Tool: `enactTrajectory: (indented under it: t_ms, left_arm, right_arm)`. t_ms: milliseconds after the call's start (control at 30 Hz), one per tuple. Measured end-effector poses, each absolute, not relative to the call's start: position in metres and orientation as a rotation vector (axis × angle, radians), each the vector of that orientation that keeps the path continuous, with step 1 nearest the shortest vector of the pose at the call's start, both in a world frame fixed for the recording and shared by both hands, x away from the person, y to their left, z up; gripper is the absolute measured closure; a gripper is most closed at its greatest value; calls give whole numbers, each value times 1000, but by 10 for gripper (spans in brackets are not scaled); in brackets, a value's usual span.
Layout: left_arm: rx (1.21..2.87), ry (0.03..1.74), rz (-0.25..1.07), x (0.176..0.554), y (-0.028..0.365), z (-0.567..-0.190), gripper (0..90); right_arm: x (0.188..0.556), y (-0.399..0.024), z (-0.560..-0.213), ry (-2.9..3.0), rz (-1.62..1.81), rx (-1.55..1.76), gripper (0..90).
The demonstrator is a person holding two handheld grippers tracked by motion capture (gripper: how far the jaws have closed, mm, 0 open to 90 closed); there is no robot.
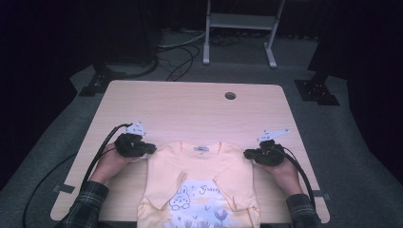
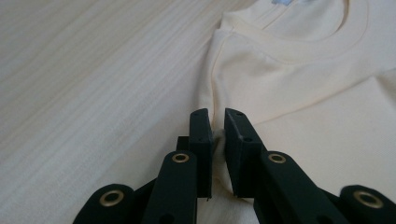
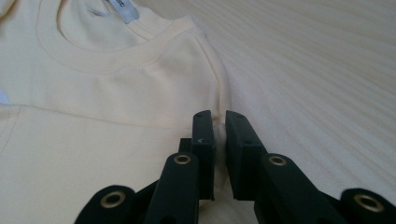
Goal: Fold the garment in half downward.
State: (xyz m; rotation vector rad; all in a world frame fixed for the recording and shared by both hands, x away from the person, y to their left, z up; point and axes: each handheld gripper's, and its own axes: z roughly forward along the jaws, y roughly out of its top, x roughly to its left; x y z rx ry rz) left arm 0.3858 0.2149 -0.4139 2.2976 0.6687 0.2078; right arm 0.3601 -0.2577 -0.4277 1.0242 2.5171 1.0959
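The pale rectangular wooden table [image 1: 190, 107] carries a peach-yellow cotton T-shirt with a rabbit print [image 1: 199, 185] at its six o'clock edge, collar toward twelve o'clock and both sleeves folded in over the front. The left gripper [image 1: 151, 148], at the shirt's ten o'clock shoulder, has its jaws pinched on the fabric edge. The right gripper [image 1: 248, 154], at two o'clock, pinches the opposite shoulder likewise.
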Motion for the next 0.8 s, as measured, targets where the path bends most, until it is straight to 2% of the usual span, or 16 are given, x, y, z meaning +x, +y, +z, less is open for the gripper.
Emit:
enactTrajectory:
  t_ms: [800]
  left_arm:
    - [2221,723,203,416,222,-406,823]
  right_arm:
    - [388,-258,-413,2466,1173,1067,829]
